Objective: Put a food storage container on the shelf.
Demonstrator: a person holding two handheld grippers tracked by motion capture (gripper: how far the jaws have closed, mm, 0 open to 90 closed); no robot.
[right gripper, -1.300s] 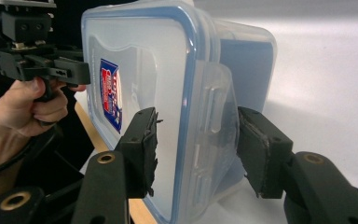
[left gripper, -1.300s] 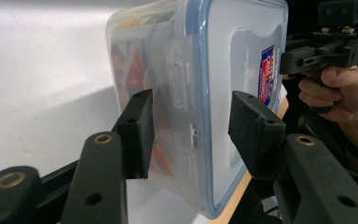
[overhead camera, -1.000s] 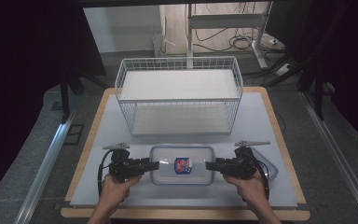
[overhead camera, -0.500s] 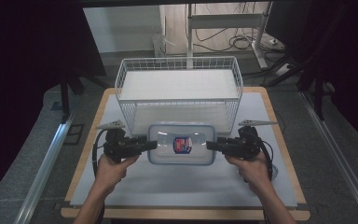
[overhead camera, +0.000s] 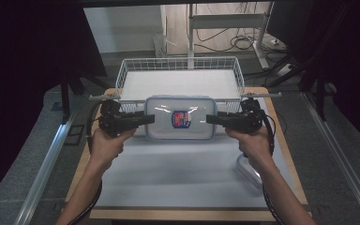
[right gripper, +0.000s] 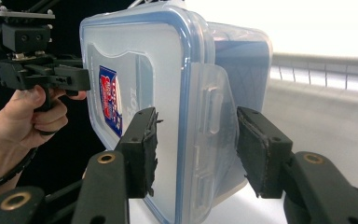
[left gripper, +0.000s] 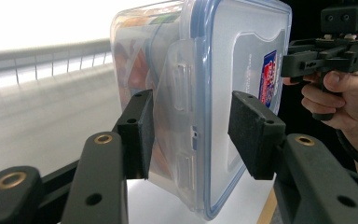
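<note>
A clear plastic food container [overhead camera: 180, 118] with a blue-rimmed lid and a red-and-blue label hangs in the air just in front of the wire basket [overhead camera: 122, 79]. My left gripper [overhead camera: 149, 118] is shut on its left end, and my right gripper [overhead camera: 211, 119] is shut on its right end. In the left gripper view the container [left gripper: 223, 70] stands on edge between the pads of my left gripper [left gripper: 191, 135], with the lid clip between them. In the right gripper view my right gripper [right gripper: 198, 144] clamps the other clip of the container [right gripper: 158, 60].
The white wire basket stands at the back of the white mat [overhead camera: 178, 178] on a wooden table. A clear plastic piece [overhead camera: 248, 171] lies on the mat under my right forearm. Metal rails and dark floor flank the table.
Both grippers have lifted the container off the mat and carried it up and away, toward the front rim of the basket. Their grip looks the same.
</note>
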